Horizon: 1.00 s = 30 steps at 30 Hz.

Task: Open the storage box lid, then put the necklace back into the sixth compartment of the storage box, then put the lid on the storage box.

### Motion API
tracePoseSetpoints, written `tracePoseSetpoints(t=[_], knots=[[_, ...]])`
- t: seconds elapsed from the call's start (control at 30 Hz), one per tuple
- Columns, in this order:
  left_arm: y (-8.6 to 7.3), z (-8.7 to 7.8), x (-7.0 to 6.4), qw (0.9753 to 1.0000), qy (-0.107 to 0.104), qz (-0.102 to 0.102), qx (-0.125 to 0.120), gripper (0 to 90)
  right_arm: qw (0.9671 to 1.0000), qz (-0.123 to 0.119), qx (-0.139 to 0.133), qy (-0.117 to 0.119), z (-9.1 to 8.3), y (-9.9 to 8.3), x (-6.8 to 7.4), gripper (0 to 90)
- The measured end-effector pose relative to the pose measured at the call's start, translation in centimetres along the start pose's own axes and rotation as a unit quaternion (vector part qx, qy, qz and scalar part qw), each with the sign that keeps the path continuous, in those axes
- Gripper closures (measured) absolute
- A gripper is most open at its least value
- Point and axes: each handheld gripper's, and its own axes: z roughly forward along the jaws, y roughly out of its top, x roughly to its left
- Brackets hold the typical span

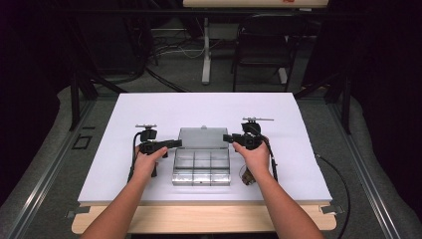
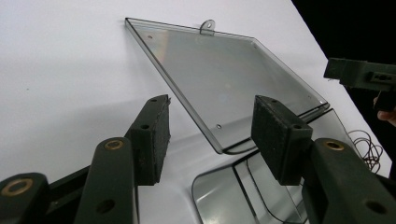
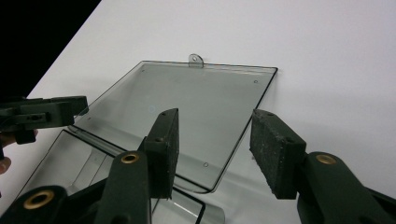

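Looking down from the high view, I see one clear plastic compartment box (image 1: 201, 167) lying open near the middle of the white rectangular table top (image 1: 149, 107), its flat transparent hinged lid (image 1: 203, 138) folded back flat on the surface toward the far edge. I count six compartments in the tray, in two rows of three, and two grippers. My left gripper (image 1: 175, 143) sits at the lid's left edge and my right gripper (image 1: 227, 138) at its right edge, each held in one hand. In the left gripper view the black padded jaws stand apart, the lid's near corner (image 2: 219, 147) showing in the gap between them; I cannot tell whether either pad touches it. In the right gripper view the jaws are likewise spread, straddling the lid's right edge (image 3: 243, 126) with nothing pinched. A small rounded hanging tab (image 3: 195, 59) with a hole juts from the lid's far edge, and tiny holes mark the lid's corners. Wide bare table lies beyond the lid, and to the left and right of both grippers, so there is open room on three sides; the box's near edge lies closer to the table's front lip. A small coil of thin brown wire (image 1: 246, 177) rests just right of the box. I can read no brand, label or writing anywhere.
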Motion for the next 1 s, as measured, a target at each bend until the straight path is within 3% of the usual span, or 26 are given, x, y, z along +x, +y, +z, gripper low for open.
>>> tracePoseSetpoints(t=[0.23,0.63,1.0], knots=[[-0.2,-0.6,-1.0,0.9997,0.004,0.022,0.005,47.3,0.999,-0.043,0.002,-0.01,-1.1,-0.7,0.6,53.2],[-1.5,-1.7,-1.7,0.9992,0.002,0.039,0.0,47.4,0.9974,-0.071,-0.004,0.003,-4.0,-1.9,1.1,56.9],[-2.4,-2.8,-1.9,0.9986,-0.001,0.052,-0.005,47.6,0.9943,-0.106,-0.011,-0.006,-5.7,-3.5,0.9,58.9]])
